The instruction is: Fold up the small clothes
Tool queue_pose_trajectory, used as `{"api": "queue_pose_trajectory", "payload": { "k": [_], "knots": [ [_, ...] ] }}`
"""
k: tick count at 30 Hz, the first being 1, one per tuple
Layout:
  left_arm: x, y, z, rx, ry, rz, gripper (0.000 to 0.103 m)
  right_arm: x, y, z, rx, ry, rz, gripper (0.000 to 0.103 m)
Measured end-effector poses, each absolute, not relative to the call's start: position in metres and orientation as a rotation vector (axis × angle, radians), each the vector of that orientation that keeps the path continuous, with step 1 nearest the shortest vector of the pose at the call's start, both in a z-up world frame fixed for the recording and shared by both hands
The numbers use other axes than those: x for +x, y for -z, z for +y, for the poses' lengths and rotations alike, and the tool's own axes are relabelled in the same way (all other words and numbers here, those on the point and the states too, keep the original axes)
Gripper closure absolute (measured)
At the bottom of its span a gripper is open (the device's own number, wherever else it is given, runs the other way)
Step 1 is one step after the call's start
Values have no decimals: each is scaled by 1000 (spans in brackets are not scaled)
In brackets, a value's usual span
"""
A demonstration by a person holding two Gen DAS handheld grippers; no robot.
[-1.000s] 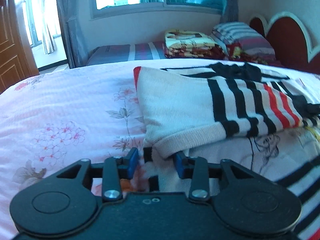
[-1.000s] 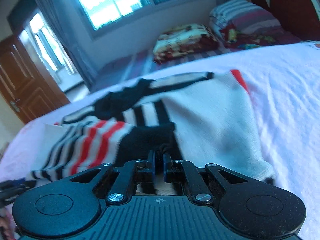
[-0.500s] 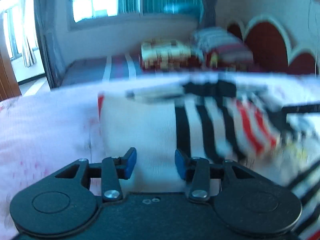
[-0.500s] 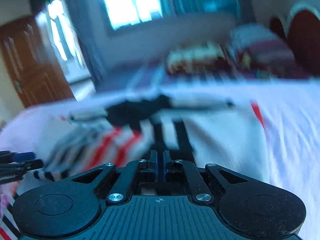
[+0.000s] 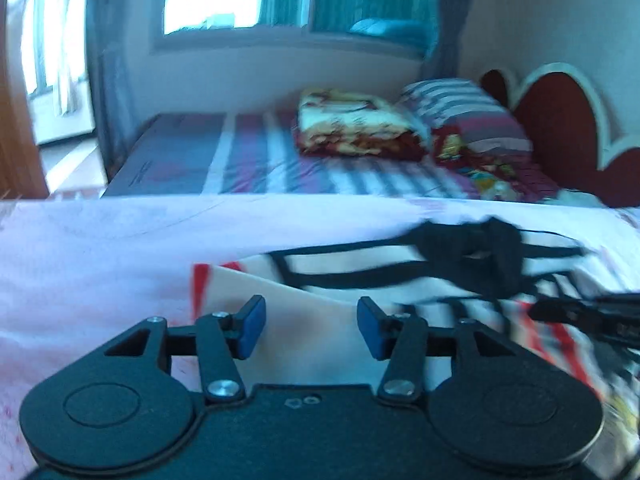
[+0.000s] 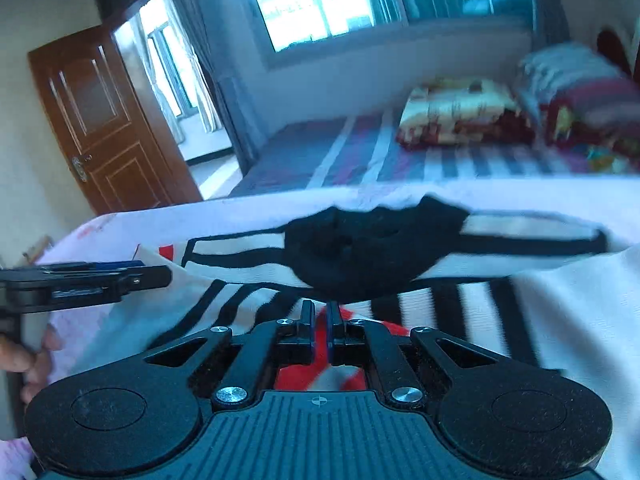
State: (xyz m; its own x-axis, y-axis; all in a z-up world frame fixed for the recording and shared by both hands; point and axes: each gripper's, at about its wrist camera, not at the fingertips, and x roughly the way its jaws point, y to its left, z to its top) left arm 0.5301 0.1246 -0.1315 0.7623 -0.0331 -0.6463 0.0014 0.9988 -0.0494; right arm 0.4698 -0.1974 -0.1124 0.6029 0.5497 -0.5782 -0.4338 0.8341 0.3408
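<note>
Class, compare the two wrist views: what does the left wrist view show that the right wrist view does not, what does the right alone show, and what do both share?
Left wrist view only: the left gripper from behind, jaws opening, cream cloth between them but pads not pressing; the red headboard clearly.

Right wrist view only: a wooden door; the right gripper from behind, shut; a hand.

Both: the striped sweater on the pink bedsheet, the window, folded blanket.

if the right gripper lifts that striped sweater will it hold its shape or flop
The striped sweater probably flops: its knit already lies in soft folds on the bed sheet. Likely light, and it may drag rather than slide. The right gripper pinches only one small bit of it.
</note>
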Motion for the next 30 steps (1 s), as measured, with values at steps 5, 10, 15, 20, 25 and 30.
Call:
{"api": "queue_pose_trajectory", "payload": {
  "k": [5, 10, 15, 20, 25, 30],
  "knots": [
    [548, 144, 149, -118, -8, 751, 49, 485, 120, -190, 149, -546, 751, 99],
    [516, 123, 132, -96, -6, 687, 53, 469, 105, -196, 128, -542, 672, 98],
    [491, 129, 57, 14, 124, 674, 51, 461, 113, -172, 80, -600, 712, 98],
    [469, 144, 71, 47, 73, 693, 46, 436, 118, -224, -59, -429, 688, 99],
    [459, 141, 93, 36, 1, 703, 52, 425, 115, -269, 5, -389, 707, 99],
    [443, 129, 65, 64, 55, 686, 49, 403, 107, -262, -35, -423, 684, 98]
  ]
}}
